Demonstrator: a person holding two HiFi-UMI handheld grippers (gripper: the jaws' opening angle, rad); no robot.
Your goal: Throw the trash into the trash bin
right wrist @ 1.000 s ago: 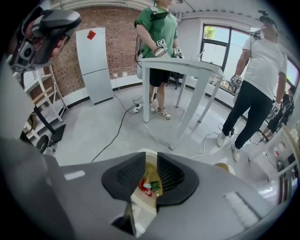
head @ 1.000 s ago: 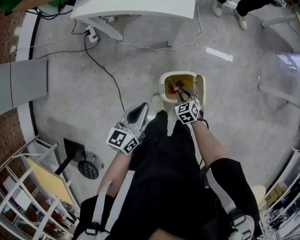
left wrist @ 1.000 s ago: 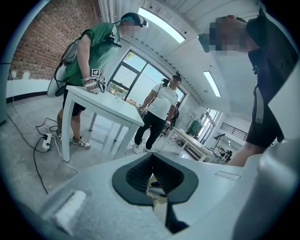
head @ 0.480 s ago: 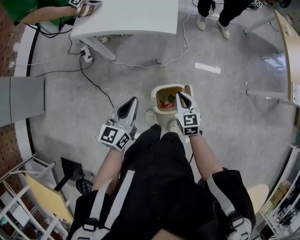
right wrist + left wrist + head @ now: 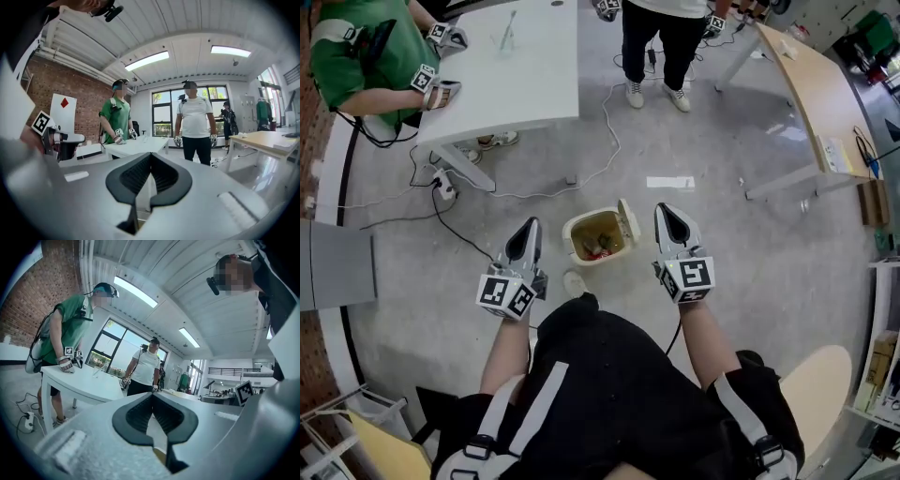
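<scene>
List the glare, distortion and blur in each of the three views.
Head view: the wide-angle lens bows the white table. A bright patch, likely glare, sits on the floor beyond the trash bin.
Left gripper view: dark round vignette, glaring ceiling lights, mosaic over faces.
Right gripper view: same vignette, and the windows are washed bright.

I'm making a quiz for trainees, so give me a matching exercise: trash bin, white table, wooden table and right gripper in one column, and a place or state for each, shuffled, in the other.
1. trash bin
2. white table
3. wooden table
4. right gripper

A. fingers shut, nothing between them
B. upper right of the head view
C. on the floor, lid open
D. person in green beside it

Pairs: 1-C, 2-D, 3-B, 4-A
</scene>
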